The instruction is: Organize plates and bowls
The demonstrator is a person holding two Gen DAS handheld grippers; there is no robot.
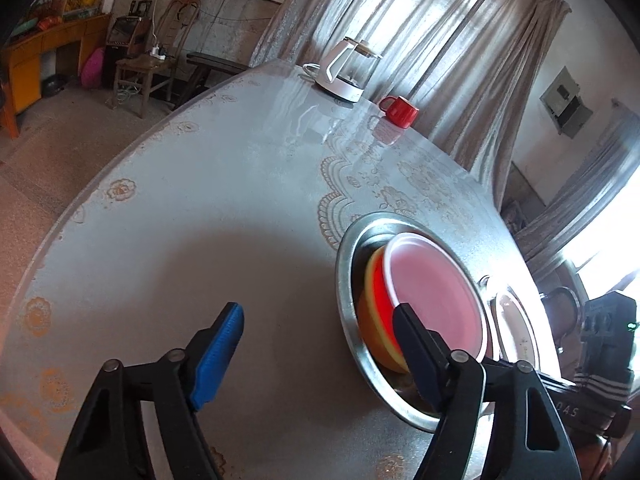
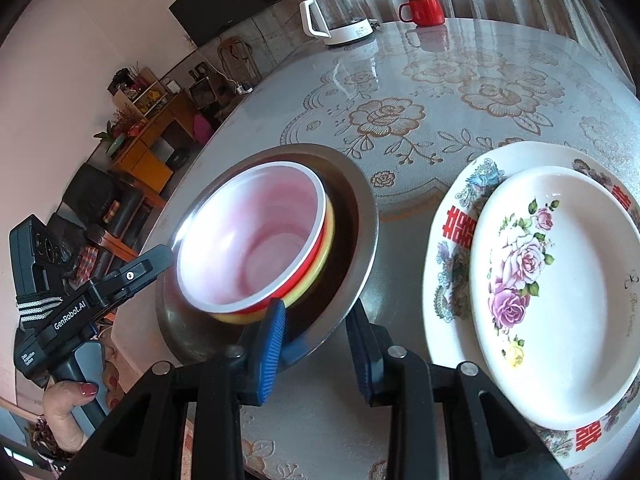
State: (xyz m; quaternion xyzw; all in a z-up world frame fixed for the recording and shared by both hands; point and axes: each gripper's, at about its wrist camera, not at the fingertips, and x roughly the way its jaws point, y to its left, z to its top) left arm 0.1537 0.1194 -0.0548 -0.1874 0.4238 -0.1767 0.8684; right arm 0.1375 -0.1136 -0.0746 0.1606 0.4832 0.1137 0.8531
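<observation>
A steel basin [image 1: 345, 280] [image 2: 360, 248] on the table holds nested bowls: a white bowl with a pink inside [image 1: 436, 300] [image 2: 256, 240] in a red one [image 1: 380, 296], in a yellow one [image 1: 372, 340]. My left gripper [image 1: 316, 312] is open and straddles the basin's near rim, one finger inside by the bowls, the other over the table. One of its fingers [image 2: 156, 260] shows beside the white bowl. My right gripper [image 2: 316, 312] is shut on the basin's rim, one pad inside and one outside. A small rose plate [image 2: 560, 280] lies on a larger plate [image 2: 456, 224].
A white kettle [image 1: 344, 72] [image 2: 340, 16] and a red mug [image 1: 400, 110] [image 2: 426, 10] stand at the table's far edge by the curtain. A hand [image 2: 76, 400] holds the left gripper's handle. A wooden chair [image 1: 148, 68] and a cabinet stand beyond the table.
</observation>
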